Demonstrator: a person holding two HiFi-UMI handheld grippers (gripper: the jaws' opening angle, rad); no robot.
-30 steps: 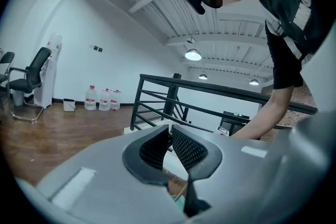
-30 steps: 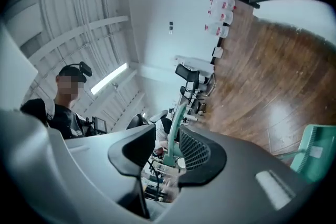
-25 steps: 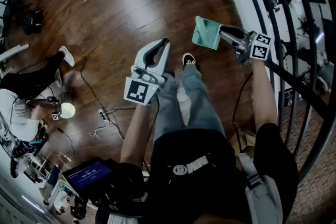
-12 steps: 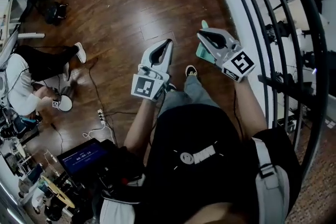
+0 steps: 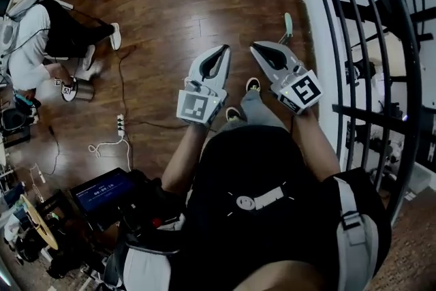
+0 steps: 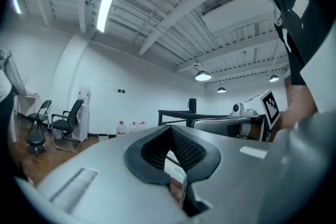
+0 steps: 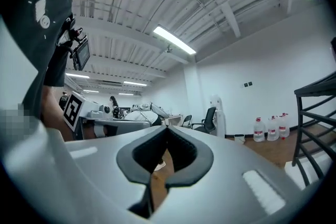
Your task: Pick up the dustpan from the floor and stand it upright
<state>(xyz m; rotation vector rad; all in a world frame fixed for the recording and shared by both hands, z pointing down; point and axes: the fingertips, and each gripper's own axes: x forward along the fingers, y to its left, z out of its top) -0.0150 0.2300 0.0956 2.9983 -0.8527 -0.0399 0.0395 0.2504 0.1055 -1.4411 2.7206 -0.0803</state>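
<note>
Both claws, left claw [image 5: 223, 50] and right claw [image 5: 255, 46], are closed and empty. The teal dustpan [image 5: 288, 25] seems to stand upright just beyond the right claw's tips. It is likely light, stiff plastic, best gripped by its handle.

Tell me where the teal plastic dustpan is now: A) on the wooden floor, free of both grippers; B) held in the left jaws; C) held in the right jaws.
A: the teal plastic dustpan stands on the wooden floor beyond the right gripper; it and the left gripper have jaws shut on nothing.
</note>
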